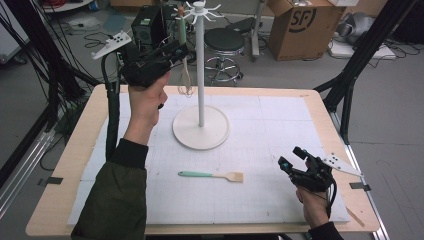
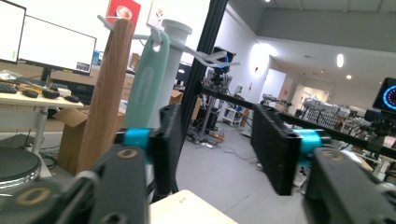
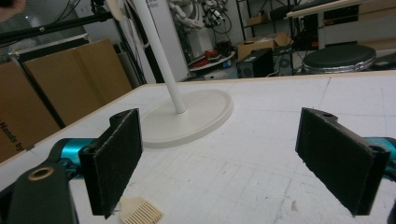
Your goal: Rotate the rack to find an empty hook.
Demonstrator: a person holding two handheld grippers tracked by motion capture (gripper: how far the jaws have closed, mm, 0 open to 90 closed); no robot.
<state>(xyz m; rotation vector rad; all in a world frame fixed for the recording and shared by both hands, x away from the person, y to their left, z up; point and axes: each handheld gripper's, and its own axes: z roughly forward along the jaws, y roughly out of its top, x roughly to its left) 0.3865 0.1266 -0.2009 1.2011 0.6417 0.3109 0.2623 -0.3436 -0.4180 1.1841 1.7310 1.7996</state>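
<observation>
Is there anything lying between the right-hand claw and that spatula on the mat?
Nothing visible. The right gripper hovers open, with bare white mat between it and the spatula. In the right gripper view, the spatula's slotted blade sits just by its left jaw.

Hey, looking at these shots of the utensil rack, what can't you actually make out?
- High view: left gripper hides how the whisk hangs.
- Left gripper view: green handle cut off below by the fingers.
- Right gripper view: spatula cut by the bottom edge.
</observation>
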